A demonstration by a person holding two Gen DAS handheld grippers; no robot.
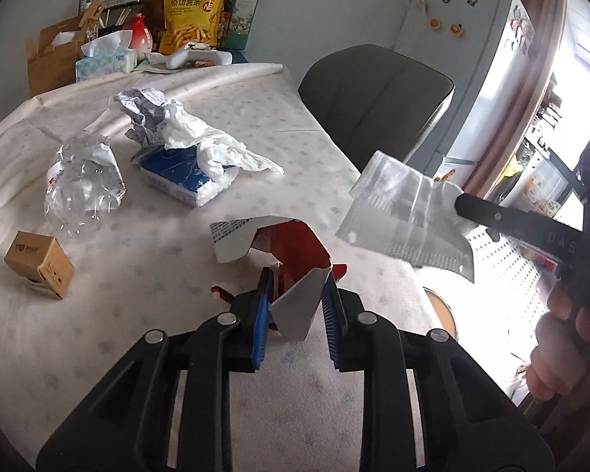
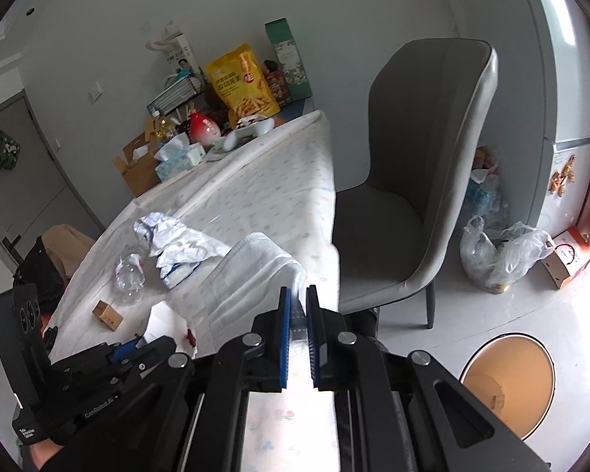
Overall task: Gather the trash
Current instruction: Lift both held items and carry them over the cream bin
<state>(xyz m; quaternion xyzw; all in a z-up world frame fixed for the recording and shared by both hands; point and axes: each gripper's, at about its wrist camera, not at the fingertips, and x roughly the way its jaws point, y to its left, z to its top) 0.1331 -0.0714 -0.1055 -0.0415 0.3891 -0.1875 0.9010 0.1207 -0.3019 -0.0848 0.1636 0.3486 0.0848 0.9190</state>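
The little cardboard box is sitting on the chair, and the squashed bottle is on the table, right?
Not quite. The little cardboard box is on the table too, near the squashed bottle. The left wrist view shows it; the chair seat looks bare.

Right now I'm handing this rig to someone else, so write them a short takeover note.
Left gripper: closed on torn red-and-white packaging at the table's near edge.
Right gripper: shut on a clear plastic bag, held off the table's side.
Bin: open, on the floor to the right.
Done: two pieces picked up.
Left: drop both in; then crushed bottle, crumpled wrappers, small cardboard box.
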